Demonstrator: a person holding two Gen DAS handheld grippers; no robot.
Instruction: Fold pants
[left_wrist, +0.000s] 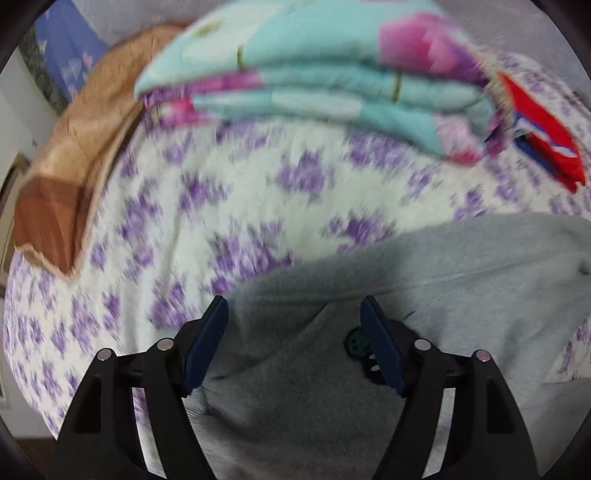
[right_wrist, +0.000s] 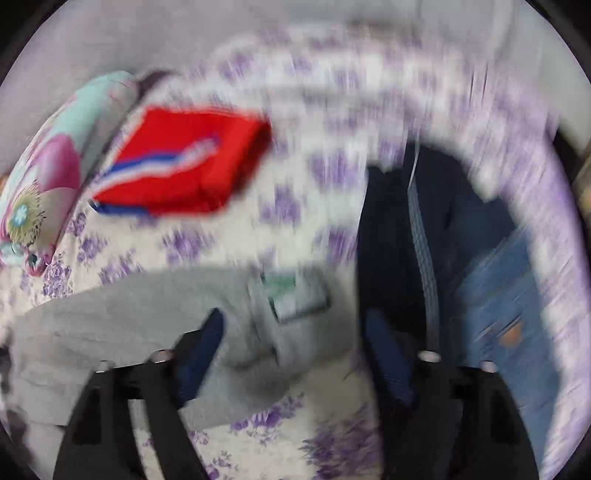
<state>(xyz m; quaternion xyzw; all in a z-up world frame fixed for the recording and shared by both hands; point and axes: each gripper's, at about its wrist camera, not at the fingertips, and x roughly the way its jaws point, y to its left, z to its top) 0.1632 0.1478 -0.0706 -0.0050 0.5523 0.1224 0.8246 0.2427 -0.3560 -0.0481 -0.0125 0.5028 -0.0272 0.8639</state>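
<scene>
Grey pants (left_wrist: 424, 280) lie on a bed with a white sheet printed with purple flowers (left_wrist: 221, 192). My left gripper (left_wrist: 293, 343) is open, its jaws wide apart over the grey cloth, holding nothing. In the right wrist view the grey pants (right_wrist: 122, 314) show with a green and white label (right_wrist: 291, 295) at their end. My right gripper (right_wrist: 295, 354) is open over that end of the pants, empty. Both views are blurred by motion.
A folded turquoise and pink quilt (left_wrist: 314, 81) lies at the far side, with a brown pillow (left_wrist: 74, 155) to its left. A folded red garment (right_wrist: 184, 158) lies beside the quilt. Dark navy pants (right_wrist: 399, 236) and blue jeans (right_wrist: 502, 295) lie at the right.
</scene>
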